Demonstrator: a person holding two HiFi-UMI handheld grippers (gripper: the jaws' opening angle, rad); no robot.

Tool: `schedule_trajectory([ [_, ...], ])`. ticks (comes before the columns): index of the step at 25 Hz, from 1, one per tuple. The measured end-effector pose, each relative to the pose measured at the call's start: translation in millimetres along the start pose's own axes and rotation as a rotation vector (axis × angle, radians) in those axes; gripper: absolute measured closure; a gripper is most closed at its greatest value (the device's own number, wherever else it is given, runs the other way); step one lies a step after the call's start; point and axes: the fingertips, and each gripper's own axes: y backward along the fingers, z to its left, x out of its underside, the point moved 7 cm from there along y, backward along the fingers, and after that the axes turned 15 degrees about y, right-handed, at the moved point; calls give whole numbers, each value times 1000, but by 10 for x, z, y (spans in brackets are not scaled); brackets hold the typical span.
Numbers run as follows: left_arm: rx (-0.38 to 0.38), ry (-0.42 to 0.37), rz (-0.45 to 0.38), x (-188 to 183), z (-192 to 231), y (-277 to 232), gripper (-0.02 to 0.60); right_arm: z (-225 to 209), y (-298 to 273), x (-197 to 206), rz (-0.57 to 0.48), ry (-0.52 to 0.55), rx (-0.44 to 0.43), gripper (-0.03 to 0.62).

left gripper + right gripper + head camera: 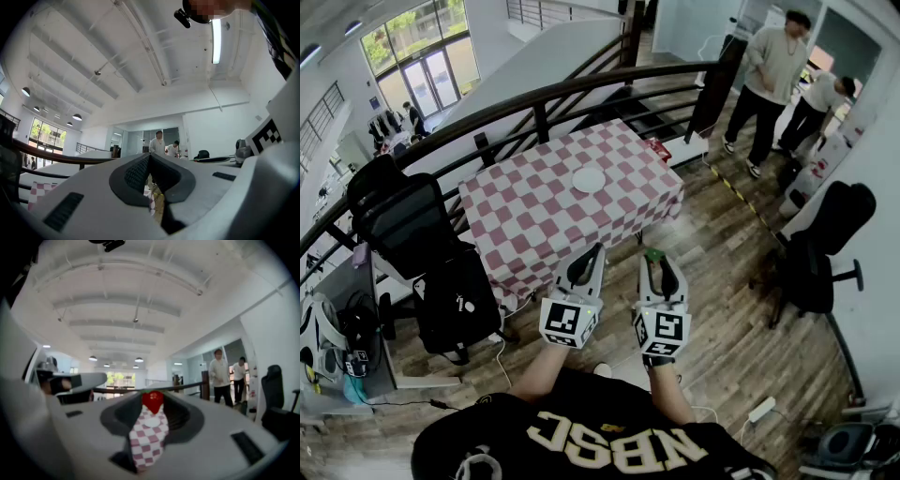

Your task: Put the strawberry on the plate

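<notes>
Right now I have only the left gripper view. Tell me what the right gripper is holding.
Observer: The right gripper is shut on a red strawberry, pinched at its tips.
Operator: Locate the plate for me.
Observer: A white plate sits empty near the middle of the checkered table, ahead of the right gripper.
Operator: Report whether the strawberry is over the table.
Observer: Not yet. In the head view it appears to hang over the wooden floor, short of the table's near edge.

Left gripper [597,249] and right gripper [654,259] white — dark fingers [135,175]; marker cubes [570,322]; black shirt [609,441].
</notes>
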Motion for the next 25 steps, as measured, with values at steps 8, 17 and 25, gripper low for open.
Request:
schedule_trajectory([
  [8, 0, -30, 26, 179, -283, 6, 568, -275, 183, 171, 3, -40, 48, 444],
  [17, 8, -73, 70, 305, -253, -96, 568, -290, 28, 406, 44, -112, 39, 444],
  [25, 20, -51, 92, 523, 254, -577, 568, -253, -564, 635, 92, -103, 43, 444],
])
